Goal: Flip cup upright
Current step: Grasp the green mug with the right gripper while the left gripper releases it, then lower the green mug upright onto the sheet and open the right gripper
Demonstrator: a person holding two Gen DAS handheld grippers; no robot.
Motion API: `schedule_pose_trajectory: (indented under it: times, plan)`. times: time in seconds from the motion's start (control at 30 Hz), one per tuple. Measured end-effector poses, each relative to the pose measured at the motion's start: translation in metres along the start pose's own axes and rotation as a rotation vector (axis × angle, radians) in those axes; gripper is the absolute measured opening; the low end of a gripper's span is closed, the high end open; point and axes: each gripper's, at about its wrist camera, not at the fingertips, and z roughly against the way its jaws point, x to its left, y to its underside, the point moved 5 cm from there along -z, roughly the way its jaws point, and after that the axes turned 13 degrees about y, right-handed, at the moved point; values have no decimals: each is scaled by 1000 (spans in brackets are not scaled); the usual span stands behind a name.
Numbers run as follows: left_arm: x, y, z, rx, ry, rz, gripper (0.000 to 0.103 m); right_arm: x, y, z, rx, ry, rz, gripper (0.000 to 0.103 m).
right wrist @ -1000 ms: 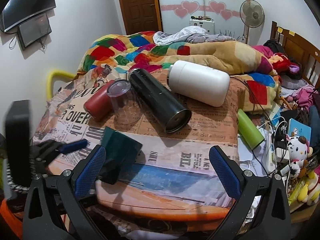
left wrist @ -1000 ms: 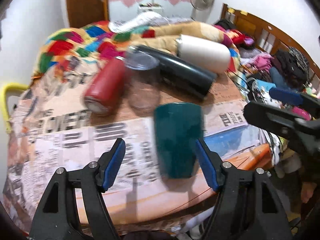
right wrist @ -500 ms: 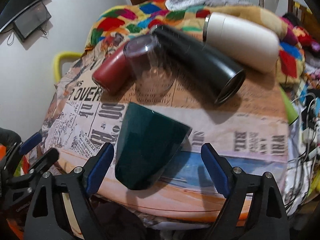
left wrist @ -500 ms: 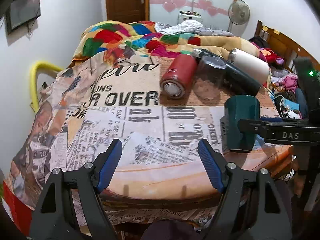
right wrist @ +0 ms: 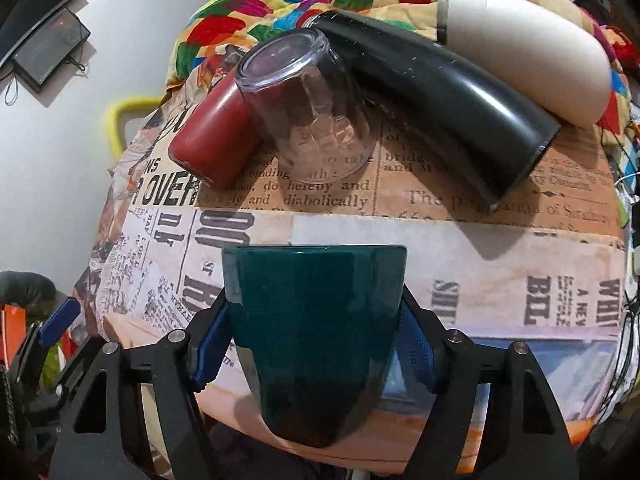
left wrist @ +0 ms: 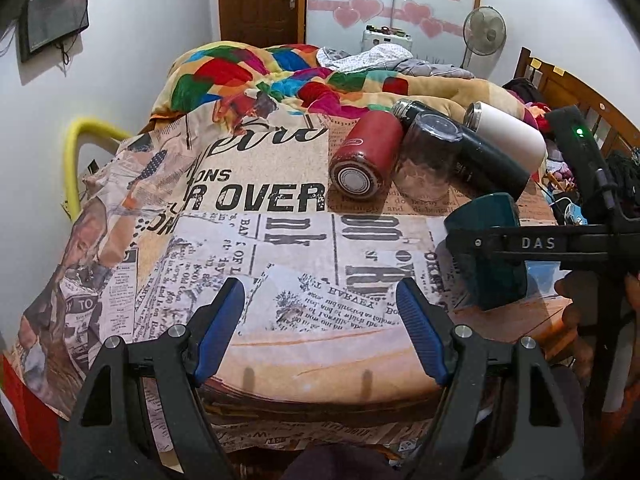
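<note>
A dark teal cup [right wrist: 316, 332] stands with its wide end up between the blue pads of my right gripper [right wrist: 316, 344], which is shut on its sides near the table's front edge. In the left wrist view the same cup [left wrist: 490, 268] shows at the right, with the right gripper's black finger [left wrist: 520, 244] across it. My left gripper [left wrist: 320, 320] is open and empty over the newspaper-print cloth [left wrist: 280, 240], well left of the cup.
Behind the cup, a clear glass [right wrist: 312, 112] stands upside down. A red bottle [right wrist: 216, 136], a black flask [right wrist: 440, 92] and a white flask [right wrist: 524, 40] lie on their sides. A colourful quilt [left wrist: 280, 76] is bunched at the back. Clutter sits at the right.
My right gripper has closed on the teal cup, which now stands straight with its wide end up instead of tilted. My left gripper has hardly moved in the last half second.
</note>
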Motion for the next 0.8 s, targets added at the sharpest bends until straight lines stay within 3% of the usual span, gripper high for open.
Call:
schedule_pose_trajectory:
  times: [0.23, 0.57, 0.8]
  plan:
    - [-6, -6, 2, -8, 0, -17, 77, 3, 3, 14, -43, 22, 53, 71]
    - [-15, -14, 8, -32, -5, -37, 77, 3, -11, 53, -192, 98, 120, 71]
    - [-17, -18, 8, -39, -3, -36, 77, 5, -18, 53, -213, 92, 126, 71]
